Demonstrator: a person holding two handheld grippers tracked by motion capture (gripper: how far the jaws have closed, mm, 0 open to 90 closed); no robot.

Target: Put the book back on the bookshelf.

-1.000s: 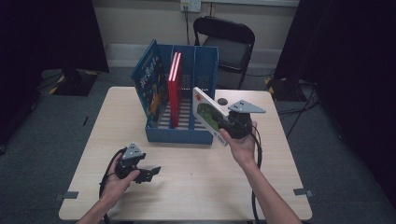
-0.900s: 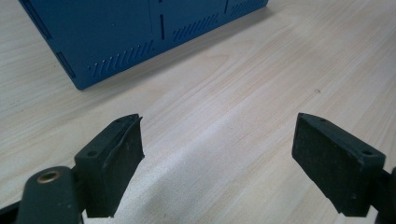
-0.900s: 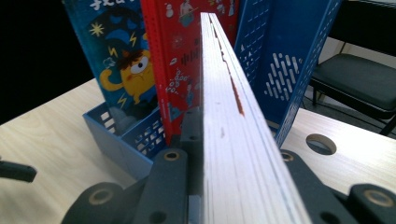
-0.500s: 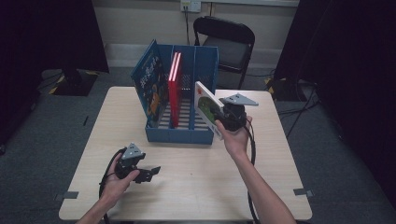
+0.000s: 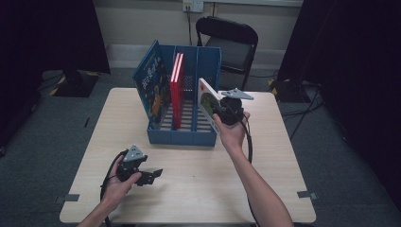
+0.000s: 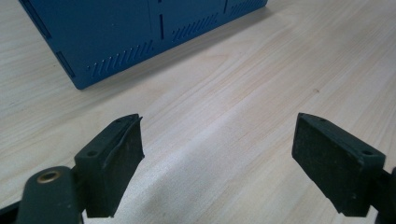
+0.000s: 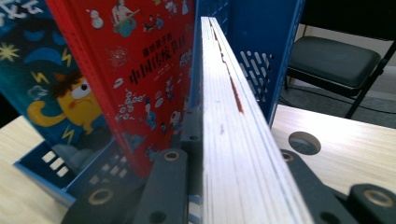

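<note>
1. Your right gripper is clamped on the green-and-white book, which hangs tilted over the right-hand slot of the blue file rack, at about 1 o'clock from the table's middle. If you lower it tilted, its bottom corner may catch the rack's right wall or a divider and twist in the jaws.
2. In the right gripper view the book's page edge sits close beside the red book. Drift toward 9 o'clock and you may scrape it or tip it against the blue book.
3. The grip is near one edge only; I judge that a sharp push could let the book pivot or slip.
4. Your left gripper rests at 7 o'clock, jaws apart and empty, so nothing steadies the rack if it slides.
</note>
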